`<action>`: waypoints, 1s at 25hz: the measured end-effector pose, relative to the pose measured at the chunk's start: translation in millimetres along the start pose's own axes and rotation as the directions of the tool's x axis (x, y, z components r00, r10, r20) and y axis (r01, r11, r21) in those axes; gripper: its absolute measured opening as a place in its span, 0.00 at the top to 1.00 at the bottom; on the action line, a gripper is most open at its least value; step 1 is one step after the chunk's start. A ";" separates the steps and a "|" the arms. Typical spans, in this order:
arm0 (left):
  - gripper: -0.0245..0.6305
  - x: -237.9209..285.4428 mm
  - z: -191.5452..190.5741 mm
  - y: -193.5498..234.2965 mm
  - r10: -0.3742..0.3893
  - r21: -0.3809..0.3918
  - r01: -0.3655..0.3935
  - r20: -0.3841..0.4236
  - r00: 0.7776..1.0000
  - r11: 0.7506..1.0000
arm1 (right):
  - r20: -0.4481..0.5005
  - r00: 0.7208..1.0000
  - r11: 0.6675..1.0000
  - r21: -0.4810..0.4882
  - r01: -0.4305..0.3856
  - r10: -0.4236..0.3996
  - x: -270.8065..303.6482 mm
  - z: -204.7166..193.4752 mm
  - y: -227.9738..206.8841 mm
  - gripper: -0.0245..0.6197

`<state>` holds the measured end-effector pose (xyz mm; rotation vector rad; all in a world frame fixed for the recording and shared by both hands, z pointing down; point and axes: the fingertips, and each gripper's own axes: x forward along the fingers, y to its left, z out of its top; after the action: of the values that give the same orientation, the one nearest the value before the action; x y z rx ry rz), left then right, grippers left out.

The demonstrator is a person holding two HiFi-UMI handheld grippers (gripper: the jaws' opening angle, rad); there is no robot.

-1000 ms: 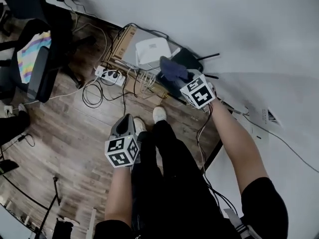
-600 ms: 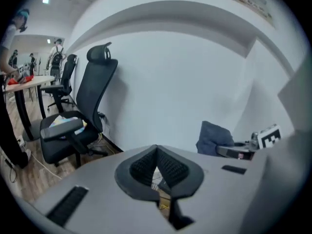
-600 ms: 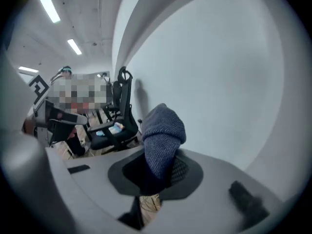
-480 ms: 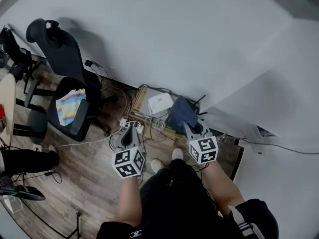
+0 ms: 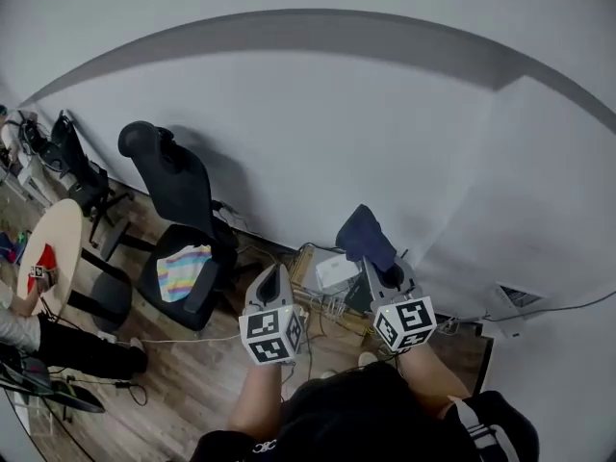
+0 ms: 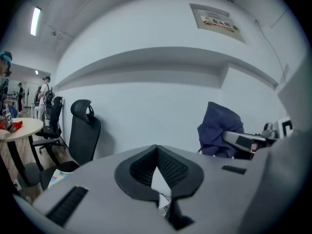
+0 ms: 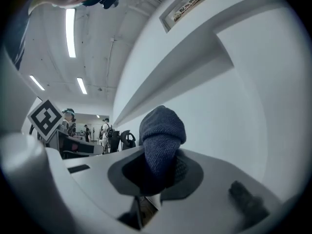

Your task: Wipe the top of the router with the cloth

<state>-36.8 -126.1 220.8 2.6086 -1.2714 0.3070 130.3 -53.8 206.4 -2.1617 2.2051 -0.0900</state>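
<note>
Plain white wall (image 5: 308, 114) across most of the head view, with a strip of wood floor (image 5: 192, 373) at its foot. Off to the left, a black office chair (image 5: 178, 210) with a striped, many-coloured fabric (image 5: 185, 258) on the seat, and a round desk (image 5: 48, 248) at the edge. Down by the wall, a small white box (image 5: 337, 272) amid cables; router lost somewhere in that clutter, too small to pick out. Right tool (image 5: 371, 258) up in front of the wall, clamped on the dark blue cloth (image 5: 364, 234), bunched and standing up from the jaws, well clear of the floor. Left tool (image 5: 274, 275) just beside it, jaws pressed together on nothing.
</note>
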 end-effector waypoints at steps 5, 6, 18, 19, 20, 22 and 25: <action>0.96 -6.7 33.4 -3.0 0.004 0.016 -0.005 0.056 0.998 1.000 | -0.004 0.999 0.999 0.025 -0.037 0.037 4.9 25.0 7.6 0.87; 0.96 -5.1 36.2 -2.6 0.006 0.010 -0.007 0.053 0.999 1.000 | -0.011 0.999 0.999 0.025 -0.049 0.049 8.6 27.2 8.8 0.87; 0.96 4.8 57.9 -16.0 0.000 -0.008 0.000 0.109 0.994 1.000 | -0.009 0.997 0.997 0.021 -0.070 0.071 33.3 42.3 -1.2 0.87; 0.96 5.8 60.5 -18.7 -0.001 0.002 0.001 0.117 0.993 1.000 | -0.007 0.997 0.997 0.023 -0.076 0.076 34.5 42.6 -2.6 0.87; 0.96 6.5 62.9 -21.0 -0.001 0.009 0.000 0.122 0.992 1.000 | -0.006 0.997 0.996 0.026 -0.080 0.080 35.7 42.9 -4.2 0.87; 0.96 8.5 66.1 -23.7 0.004 0.019 -0.007 0.129 0.992 1.000 | -0.001 0.996 0.996 0.032 -0.085 0.086 38.1 43.7 -7.9 0.87; 0.96 13.3 69.8 -24.3 0.022 0.029 -0.026 0.134 0.991 0.999 | 0.011 0.996 0.995 0.038 -0.094 0.094 43.7 46.7 -13.5 0.87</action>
<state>-3.3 -141.6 155.4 2.6808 -1.3516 0.1590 146.6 -98.0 161.0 -2.0314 2.2762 -0.1171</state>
